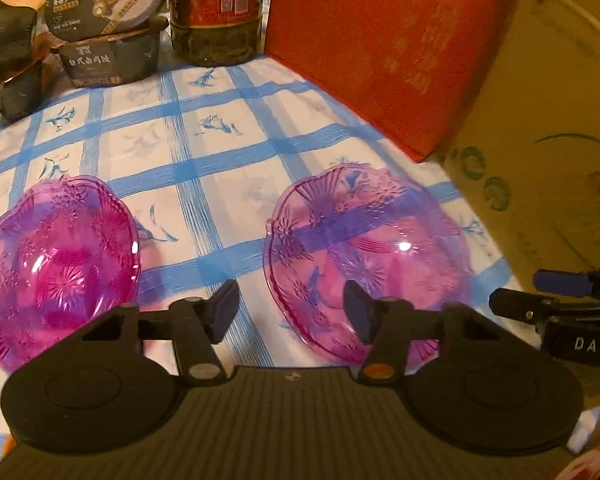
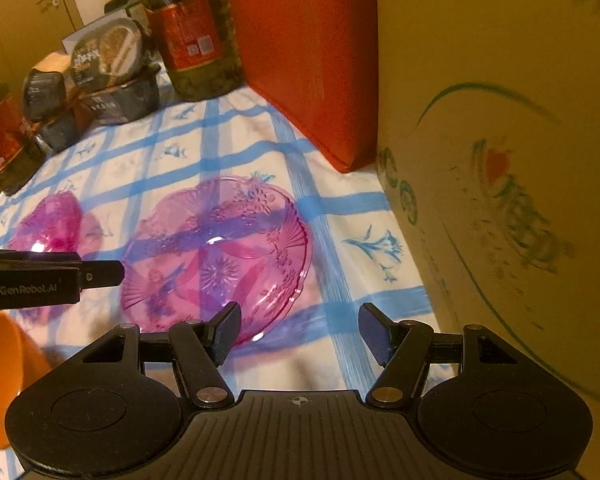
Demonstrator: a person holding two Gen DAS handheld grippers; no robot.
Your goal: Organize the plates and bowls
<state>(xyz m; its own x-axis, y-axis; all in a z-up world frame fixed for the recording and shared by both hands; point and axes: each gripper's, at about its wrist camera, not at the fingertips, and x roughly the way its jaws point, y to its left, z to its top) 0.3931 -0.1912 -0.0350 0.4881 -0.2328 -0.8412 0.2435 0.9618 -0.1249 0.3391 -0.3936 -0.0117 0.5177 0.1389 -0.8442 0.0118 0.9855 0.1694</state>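
Observation:
Two clear pink plastic dishes lie on the blue-checked tablecloth. In the left wrist view a deeper pink bowl (image 1: 58, 264) is at the left and a wider pink plate (image 1: 364, 252) at the right. My left gripper (image 1: 292, 312) is open and empty, hovering over the cloth between them, its right finger over the plate's near-left rim. In the right wrist view the plate (image 2: 220, 252) is ahead left and the bowl (image 2: 54, 224) further left. My right gripper (image 2: 300, 330) is open and empty above the cloth, just right of the plate's near edge.
A red box (image 1: 388, 40) and a cardboard box (image 2: 500, 140) stand at the right. Oil bottles (image 2: 196, 36) and packaged meal boxes (image 1: 108, 28) stand at the back. An orange object (image 2: 4, 376) is at the near left. The other gripper's tip (image 2: 100, 274) shows beside the plate.

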